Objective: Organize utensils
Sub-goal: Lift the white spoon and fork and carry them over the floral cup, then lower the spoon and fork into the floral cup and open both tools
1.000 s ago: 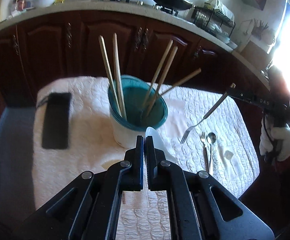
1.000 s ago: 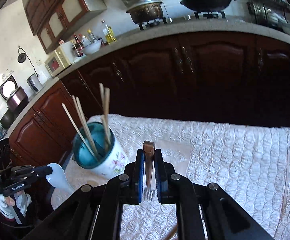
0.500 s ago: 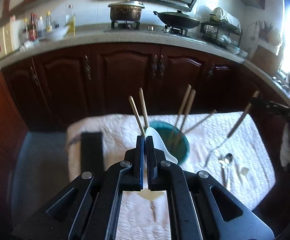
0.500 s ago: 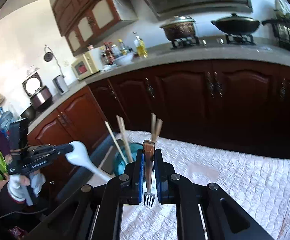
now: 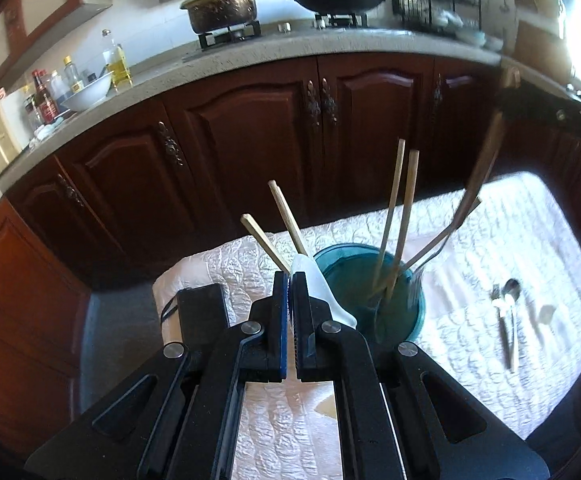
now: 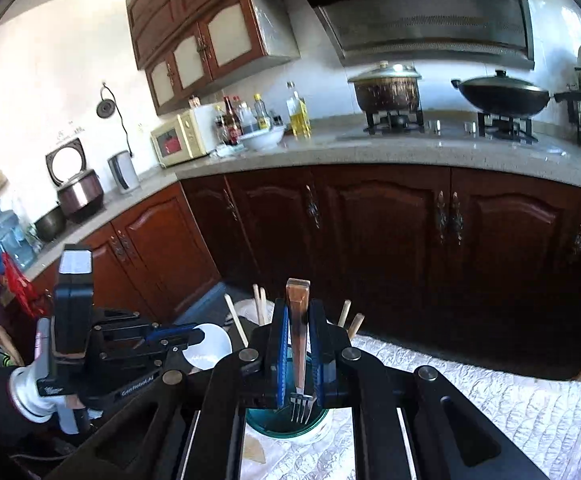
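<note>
Metal cutlery [image 5: 506, 316] near the quilted table's [image 5: 530, 360] right edge is shown only by the left wrist view. The teal cup [image 5: 394, 320], mid-table, holds wooden chopsticks [image 5: 404, 208]. A white spoon [image 5: 318, 288] is clamped by the left gripper [image 5: 289, 280], a fork [image 6: 299, 344] by the right gripper [image 6: 299, 312] above the cup.

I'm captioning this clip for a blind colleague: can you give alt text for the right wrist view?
The right hand-held gripper is shut on a fork, tines down over a teal holder with chopsticks in it. At left, the left hand-held gripper holds a white spoon; kitchen cabinets lie behind.
</note>
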The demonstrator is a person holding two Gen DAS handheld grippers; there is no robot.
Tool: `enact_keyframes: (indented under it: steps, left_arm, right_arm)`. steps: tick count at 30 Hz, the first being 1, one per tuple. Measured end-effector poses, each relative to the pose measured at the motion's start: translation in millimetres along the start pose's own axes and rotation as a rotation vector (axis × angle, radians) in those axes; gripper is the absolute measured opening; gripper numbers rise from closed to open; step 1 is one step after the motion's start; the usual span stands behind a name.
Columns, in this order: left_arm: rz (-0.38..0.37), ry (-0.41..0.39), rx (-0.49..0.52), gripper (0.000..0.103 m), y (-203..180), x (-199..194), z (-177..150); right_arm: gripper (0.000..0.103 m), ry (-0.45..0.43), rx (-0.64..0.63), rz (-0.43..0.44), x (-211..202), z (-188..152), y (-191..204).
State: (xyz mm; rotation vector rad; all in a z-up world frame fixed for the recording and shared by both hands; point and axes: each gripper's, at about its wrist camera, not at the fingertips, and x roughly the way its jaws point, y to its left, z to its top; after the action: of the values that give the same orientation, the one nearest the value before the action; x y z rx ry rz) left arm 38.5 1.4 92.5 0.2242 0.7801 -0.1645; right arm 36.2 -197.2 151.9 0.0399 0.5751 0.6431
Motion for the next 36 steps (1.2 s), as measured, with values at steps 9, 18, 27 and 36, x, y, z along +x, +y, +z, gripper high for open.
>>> enact_keyframes:
  steps: [9, 18, 27, 36]
  left_arm:
    - [0.012, 0.062, -0.002, 0.001, -13.6, 37.5, -9.8]
    - [-0.011, 0.106, -0.059, 0.001, -18.6, 60.8, -22.1]
    - [-0.011, 0.103, -0.094, 0.002, -19.9, 62.4, -23.1]
    - [-0.003, 0.068, -0.143, 0.032, -14.9, 47.3, -27.2]
  right_arm:
    - [0.009, 0.134, 0.086, 0.009, 63.9, -40.6, -25.8]
    - [0.009, 0.168, 0.169, -0.003, 83.1, -52.2, -56.3]
    - [0.011, 0.17, 0.194, -0.01, 81.3, -50.7, -59.8]
    - [0.03, 0.139, 0.151, -0.026, 59.8, -47.6, -54.0]
